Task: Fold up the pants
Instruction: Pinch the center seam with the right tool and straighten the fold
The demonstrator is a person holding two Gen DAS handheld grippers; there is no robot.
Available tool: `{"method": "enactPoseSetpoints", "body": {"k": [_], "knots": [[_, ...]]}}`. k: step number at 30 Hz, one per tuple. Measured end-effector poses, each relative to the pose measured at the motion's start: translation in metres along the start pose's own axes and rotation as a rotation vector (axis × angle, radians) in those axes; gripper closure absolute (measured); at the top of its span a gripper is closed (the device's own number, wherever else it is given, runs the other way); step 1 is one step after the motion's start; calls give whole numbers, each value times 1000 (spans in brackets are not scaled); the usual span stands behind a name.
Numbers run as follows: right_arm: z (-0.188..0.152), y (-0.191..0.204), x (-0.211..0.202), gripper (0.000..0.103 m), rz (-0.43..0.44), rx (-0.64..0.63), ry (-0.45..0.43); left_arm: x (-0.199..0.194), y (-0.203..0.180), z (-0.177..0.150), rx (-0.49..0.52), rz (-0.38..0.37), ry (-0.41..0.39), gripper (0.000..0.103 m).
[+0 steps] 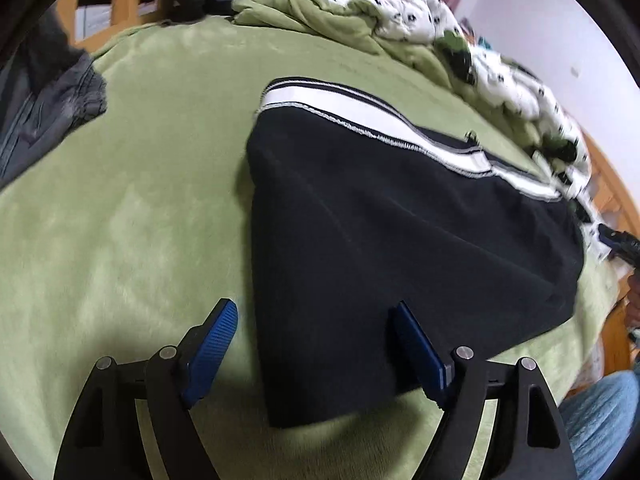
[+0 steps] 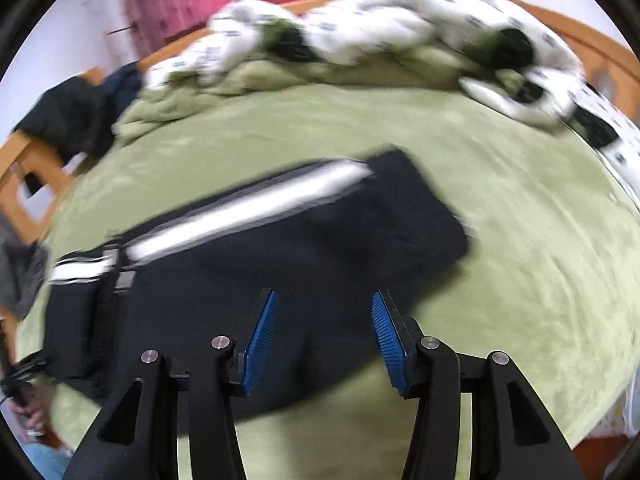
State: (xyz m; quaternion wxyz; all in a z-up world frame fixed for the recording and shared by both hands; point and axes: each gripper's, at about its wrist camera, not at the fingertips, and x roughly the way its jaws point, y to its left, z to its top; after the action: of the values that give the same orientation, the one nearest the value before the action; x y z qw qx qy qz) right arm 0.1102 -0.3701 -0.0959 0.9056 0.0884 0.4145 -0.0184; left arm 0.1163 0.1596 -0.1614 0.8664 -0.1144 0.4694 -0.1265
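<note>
The left gripper (image 1: 316, 326) has its jaws wide apart, holding nothing. The near corner of the pants (image 1: 400, 220) lies between and under them. The right gripper (image 2: 325, 308) has its jaws partly apart, also holding nothing, with the pants (image 2: 280, 248) right below. There is one pair of dark pants with white stripes, folded on the green bed (image 1: 140, 200). One white spotted blanket (image 2: 360, 36) is bunched at the far side. One grey cloth (image 1: 52, 96) lies at the left.

Black pants (image 1: 400, 232) with white side stripes, folded over, lying flat on green blanket (image 1: 140, 200)
</note>
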Motion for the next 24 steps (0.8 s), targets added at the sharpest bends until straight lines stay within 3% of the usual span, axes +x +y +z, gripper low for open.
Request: {"method": "enactPoseSetpoints", "body": {"k": [2,6,10,12,13,14,17,19,22,24], "knots": [[2,45,6,54,53,-61,16,-6,6,-1,-26,-21,-2,23],[-12,130,30,54,201,-127,76,-17,11,-7,13,25,-13,23],[-46,177,48,54,277,-156,109,-28,23,-11,2,14,-26,23],[-66,187,63,59,263,-158,166,-30,30,-13,-18,-5,-24,23],[-75,188,67,85,276,-156,194,-31,34,-14,-29,-18,-25,23],[-79,186,67,89,291,-154,201,-33,38,-15,-38,-27,-29,23],[-88,175,35,90,362,-129,108,-36,44,-17,-47,-44,-41,23],[-96,168,27,90,413,-87,116,-35,45,-17,-51,-48,-45,23],[-119,172,44,89,349,-121,184,-29,45,-14,-52,-46,-53,23],[-120,173,47,85,337,-140,166,-27,45,-12,-49,-41,-54,23]]}}
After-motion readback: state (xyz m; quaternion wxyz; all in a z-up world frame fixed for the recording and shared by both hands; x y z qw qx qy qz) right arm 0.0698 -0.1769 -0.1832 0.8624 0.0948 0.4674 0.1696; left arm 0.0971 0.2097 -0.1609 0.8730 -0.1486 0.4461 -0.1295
